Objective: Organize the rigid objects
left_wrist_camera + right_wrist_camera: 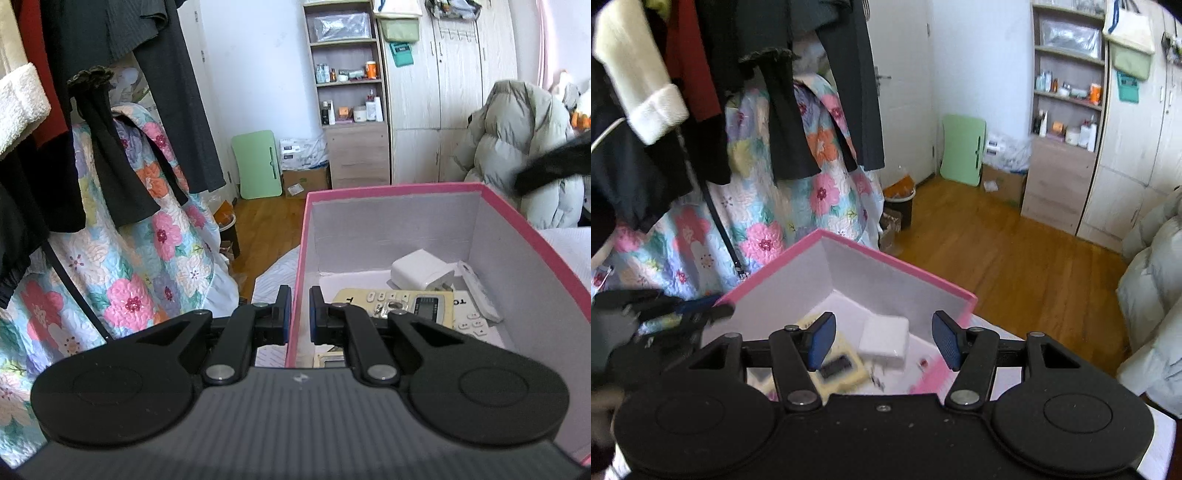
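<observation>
Clamped on the near wall of the pink box (pixel 388 192), my left gripper (pixel 300 312) has its jaws drawn narrow, one blue pad outside the wall and one inside, low in the centre of the left wrist view. My right gripper (pixel 882 341) stands wide with nothing between its pads, low centre of the right wrist view, over the box's open top. Inside the box I see a white charger (pixel 421 272), a cream remote control (pixel 402 301) with a small screen, and a white stick-shaped item (pixel 478 291) against the right wall. A floral quilt (pixel 122 266) hangs at left, under dark clothes.
</observation>
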The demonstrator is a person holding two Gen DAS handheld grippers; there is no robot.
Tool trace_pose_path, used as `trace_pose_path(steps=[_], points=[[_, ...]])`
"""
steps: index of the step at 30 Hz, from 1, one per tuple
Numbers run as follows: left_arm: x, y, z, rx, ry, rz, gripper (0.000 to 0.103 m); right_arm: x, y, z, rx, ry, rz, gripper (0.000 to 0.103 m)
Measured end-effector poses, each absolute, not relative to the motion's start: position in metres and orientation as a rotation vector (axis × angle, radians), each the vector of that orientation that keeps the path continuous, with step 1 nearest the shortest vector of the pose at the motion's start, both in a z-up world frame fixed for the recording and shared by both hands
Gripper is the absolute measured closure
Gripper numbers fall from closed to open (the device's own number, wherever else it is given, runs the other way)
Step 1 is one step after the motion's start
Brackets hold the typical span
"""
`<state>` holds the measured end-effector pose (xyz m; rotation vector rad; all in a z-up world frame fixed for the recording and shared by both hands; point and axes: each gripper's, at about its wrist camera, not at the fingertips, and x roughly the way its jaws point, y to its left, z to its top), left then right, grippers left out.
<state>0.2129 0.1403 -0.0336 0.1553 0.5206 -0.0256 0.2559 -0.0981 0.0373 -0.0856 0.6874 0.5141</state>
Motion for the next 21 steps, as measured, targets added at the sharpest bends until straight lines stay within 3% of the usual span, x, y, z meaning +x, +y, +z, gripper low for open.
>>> trace_pose_path(steps=[8,21], points=[[0.207,0.136,-0.027,0.205,0.523,-0.044,0.09,0.193,-0.153,0.049,-0.023,0.635,0.46,0.039],[0.129,0.109,0.045,0.156,0.437,-0.003,0.082,0.136,-0.176,0.042,0.091,0.522,0.437,0.037]])
